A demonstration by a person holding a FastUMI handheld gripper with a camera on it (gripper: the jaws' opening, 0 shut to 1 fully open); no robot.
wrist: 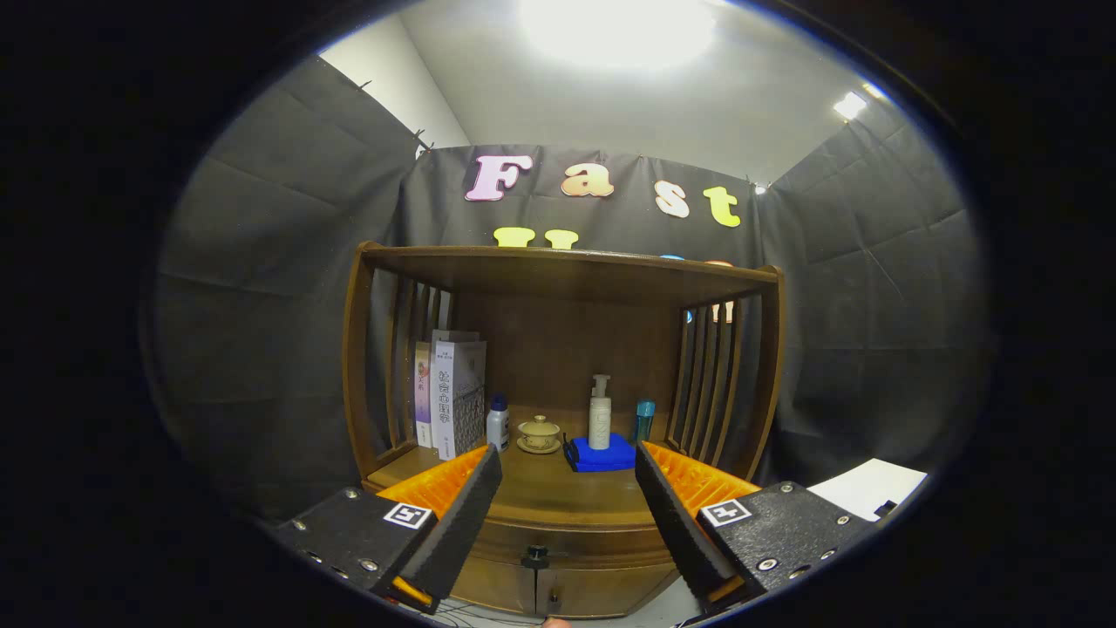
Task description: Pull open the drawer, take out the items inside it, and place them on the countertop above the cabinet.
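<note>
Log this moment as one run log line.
stage: approach | gripper: open, holding nothing, aimed at cabinet | drawer knob: between the fingers, untouched | drawer: closed | countertop: books, lidded cup, pump bottle

I see upright books [453, 397] at far left, a small white bottle [498, 423] beside them, a lidded teacup [539, 433] on its saucer, a pump bottle [599, 412] on a blue block [602, 455], and a teal container [644, 420] right.

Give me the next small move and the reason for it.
Probably lower the tongs toward the dark knob on the cabinet front. They are open and empty, above the countertop, and the drawer looks closed, so nothing can come out yet.
</note>
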